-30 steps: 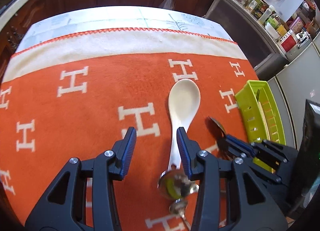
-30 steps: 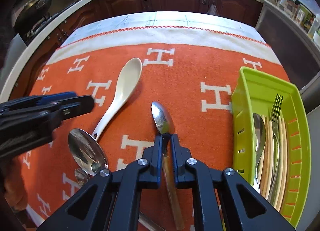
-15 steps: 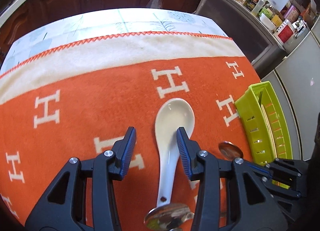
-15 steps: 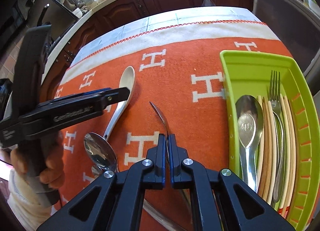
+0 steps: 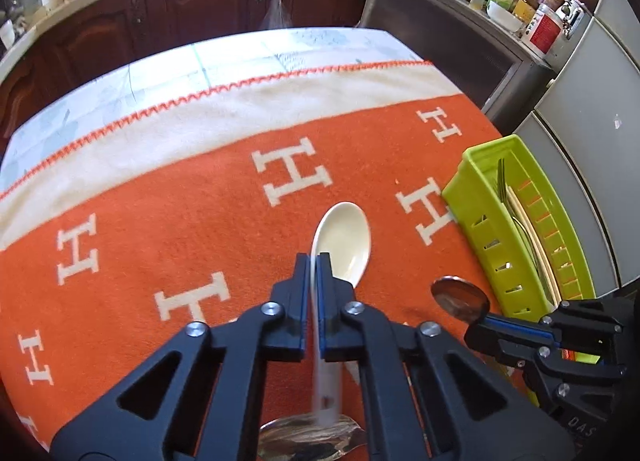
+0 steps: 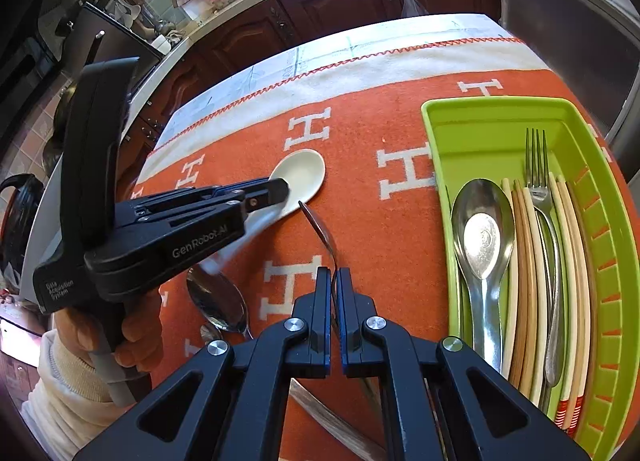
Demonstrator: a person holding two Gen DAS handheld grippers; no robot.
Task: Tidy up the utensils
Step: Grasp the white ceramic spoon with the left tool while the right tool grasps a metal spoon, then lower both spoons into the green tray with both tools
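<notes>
Utensils, part sorted, on orange blanket (image 5: 168, 221) w/ white H pattern, spread over a table.

Item 1: white ceramic spoon (image 5: 346, 241). Bowl end pointed away from camera in left wrist view, handle running back btwn the pads. Left gripper (image 5: 314, 261) had just been closing; jaws now clamped on the spoon's handle, handle blurred below the pads. Bowl seemed just off the blanket; cannot tell for sure. In right wrist view same spoon (image 6: 300, 177) showed past the gripper tip, left gripper (image 6: 280, 189) held in a hand (image 6: 132, 341) w/ cream sleeve.

Item 2: metal spoon (image 6: 318, 227). Right gripper (image 6: 333, 273) jaws together, clamped on its thin neck; bowl turned edge-on, raised over the blanket. In left wrist view its bowl (image 5: 460, 299) stuck out of the right gripper (image 5: 480, 325), just beside the tray's near wall.

Item 3: loose metal spoon (image 6: 216, 303), bowl up, lying on blanket near the hand. Second smaller bowl just below it, partly hidden.

Item 4: green plastic tray (image 6: 452, 125), slotted sides, at right edge of blanket. Contents, lengthwise: large metal spoon (image 6: 482, 241) at left, pale chopsticks (image 6: 520, 281), a fork (image 6: 538, 165) tines away, more chopsticks at right.

Bkgd: dark wood cabinets (image 5: 200, 13), cluttered counter.
</notes>
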